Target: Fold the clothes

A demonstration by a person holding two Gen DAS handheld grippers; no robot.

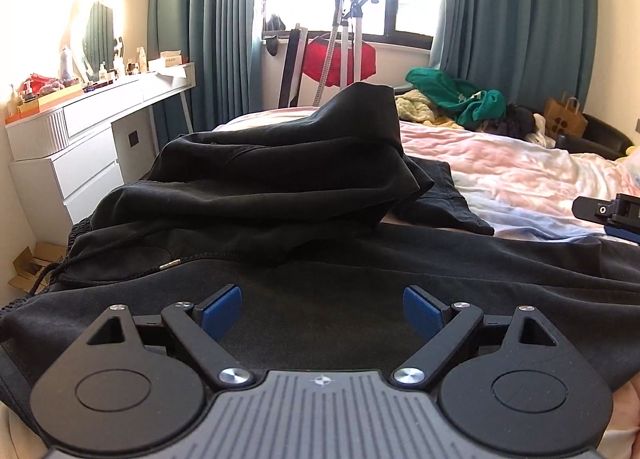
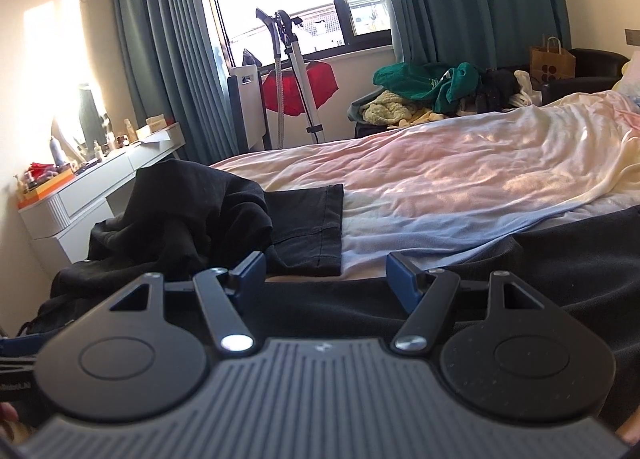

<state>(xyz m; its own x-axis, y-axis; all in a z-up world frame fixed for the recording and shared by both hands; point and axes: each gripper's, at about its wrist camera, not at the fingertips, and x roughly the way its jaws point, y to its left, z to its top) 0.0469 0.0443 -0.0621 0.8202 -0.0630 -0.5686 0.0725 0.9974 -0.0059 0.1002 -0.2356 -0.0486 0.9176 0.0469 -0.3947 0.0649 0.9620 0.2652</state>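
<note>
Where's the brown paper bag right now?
The brown paper bag stands far right in both views, beyond the bed, on the dark seat beside the pile of green clothes.

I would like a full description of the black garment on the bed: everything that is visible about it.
The black cotton-looking garment looks like trousers. A ribbed elastic waistband with a drawcord lies at the left edge, and a hemmed leg end lies flat on the pink and blue bedsheet. Its middle is bunched into a rumpled heap, not yet folded, and another part spreads flat toward the cameras. The open left claw and open right claw sit just above this flat part, gripping nothing.
</note>
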